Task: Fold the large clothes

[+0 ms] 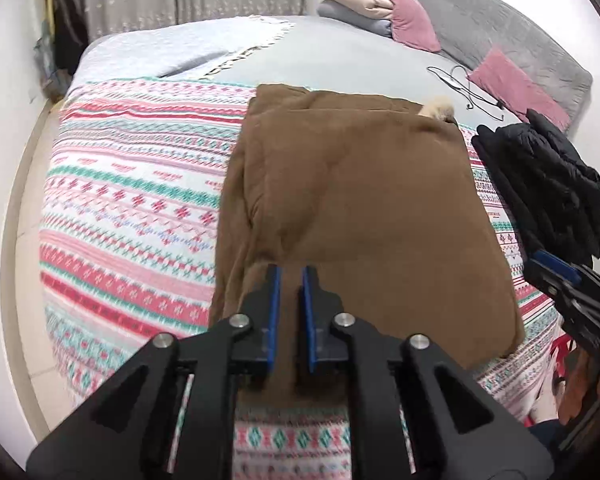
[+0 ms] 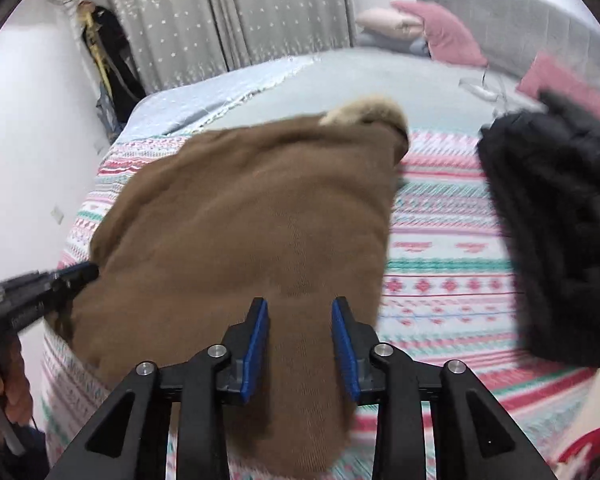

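On the bed (image 1: 148, 184), over a patterned blanket (image 1: 132, 208) of pink, red and teal bands, a brown coat (image 1: 364, 208) lies folded into a thick rectangle that reaches from the bed's near edge toward its middle. A tuft of pale fur trim (image 1: 438, 107) shows at the coat's far end. The left gripper (image 1: 291, 280) hovers over the coat's near edge, its blue pads a narrow gap apart with nothing pinched between them. The right gripper (image 2: 300, 312) stands over the same near edge further along, its jaws parted wider and empty, brown cloth showing through the gap. A black puffy jacket (image 1: 548, 184) sits bunched at the bed's right side, apart from the coat. Pink pillows (image 1: 404, 12) lean against a grey headboard (image 1: 500, 28) at the far end.
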Motion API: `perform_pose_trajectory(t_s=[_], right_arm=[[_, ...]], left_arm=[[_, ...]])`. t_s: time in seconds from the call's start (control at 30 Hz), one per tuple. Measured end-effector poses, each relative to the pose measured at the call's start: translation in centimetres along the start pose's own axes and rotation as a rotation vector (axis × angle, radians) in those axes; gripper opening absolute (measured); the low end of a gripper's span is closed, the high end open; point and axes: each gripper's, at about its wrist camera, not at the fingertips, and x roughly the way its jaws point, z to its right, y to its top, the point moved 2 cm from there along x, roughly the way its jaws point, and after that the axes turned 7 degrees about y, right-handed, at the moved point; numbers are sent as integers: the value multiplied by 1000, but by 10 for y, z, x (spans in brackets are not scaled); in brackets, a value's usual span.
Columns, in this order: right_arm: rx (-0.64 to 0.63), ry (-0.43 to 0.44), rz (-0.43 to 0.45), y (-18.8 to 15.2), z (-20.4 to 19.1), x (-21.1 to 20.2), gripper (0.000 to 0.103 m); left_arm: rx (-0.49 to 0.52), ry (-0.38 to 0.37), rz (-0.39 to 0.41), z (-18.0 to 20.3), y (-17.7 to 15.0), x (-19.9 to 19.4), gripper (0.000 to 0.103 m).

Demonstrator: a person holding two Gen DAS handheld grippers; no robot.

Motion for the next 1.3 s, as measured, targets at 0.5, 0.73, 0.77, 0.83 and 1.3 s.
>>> perform_pose_trajectory(t_s=[0.5, 0.73, 0.77, 0.83, 1.3], right_arm=[[21, -9, 173, -51, -44, -94, 78], [-25, -54, 213, -62, -75, -111, 88], [-16, -54, 223, -64, -76, -115, 90], [8, -39, 239, -71, -79, -122, 93], [50, -127, 249, -105, -80, -129, 98]], left_arm=[[35, 150, 217, 6, -68, -108, 83], [29, 178, 251, 4, -80, -120, 85], [26, 175, 252, 4, -80, -121, 85], [23, 154, 255, 6, -82, -124, 85], [35, 128, 288, 15, -99, -133, 95]])
